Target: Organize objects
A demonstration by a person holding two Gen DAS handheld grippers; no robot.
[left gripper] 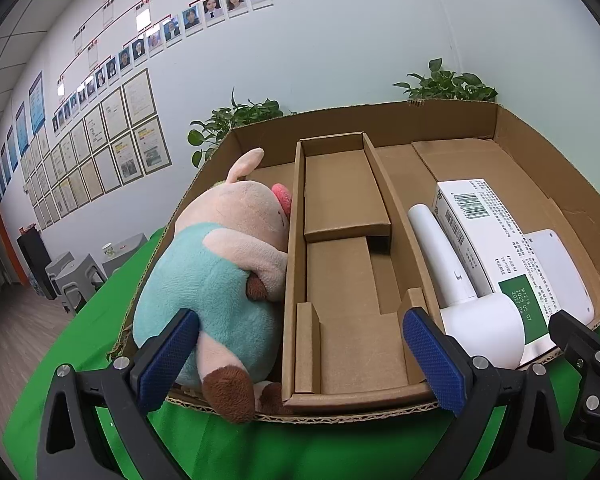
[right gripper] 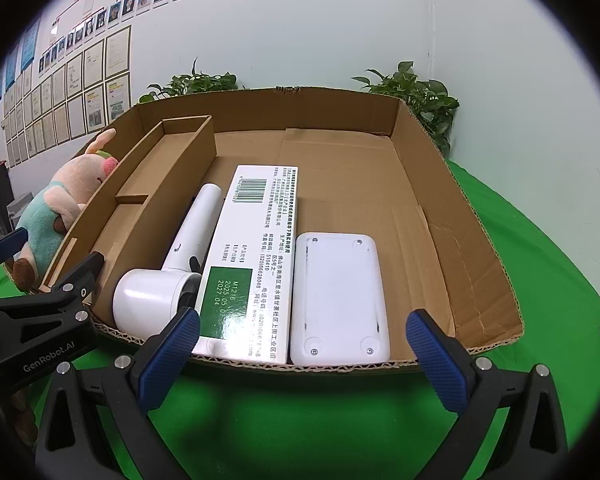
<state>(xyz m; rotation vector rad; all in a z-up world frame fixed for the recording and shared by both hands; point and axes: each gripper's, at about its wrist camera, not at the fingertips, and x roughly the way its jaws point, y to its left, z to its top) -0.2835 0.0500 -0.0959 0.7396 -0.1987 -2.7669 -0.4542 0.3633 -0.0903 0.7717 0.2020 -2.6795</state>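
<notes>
Hovering wide open and empty at the box's (right gripper: 452, 184) near edge: both tongs, right (right gripper: 304, 356) and left (left gripper: 300, 356). Lying lengthwise, near-to-far, straight ahead of the right: carton (right gripper: 256, 256), white slab (right gripper: 338, 296), dryer (right gripper: 168, 280). Wedged by the box's left wall, nearer the left: plush pig (left gripper: 220, 272).

Tray (right gripper: 480, 240): plush (left gripper: 220, 264) left, divider (left gripper: 340, 280) mid, prob. dryer (right gripper: 172, 280) right.

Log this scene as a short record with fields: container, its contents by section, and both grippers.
container: shallow brown cardboard box on green cloth
left section: pink and teal plush toy
middle section: narrow cardboard divider tray, holds nothing
right section: white hair dryer, white and green printed carton, white flat rectangular device, side by side
left gripper: open, holds nothing
right gripper: open, holds nothing
</notes>
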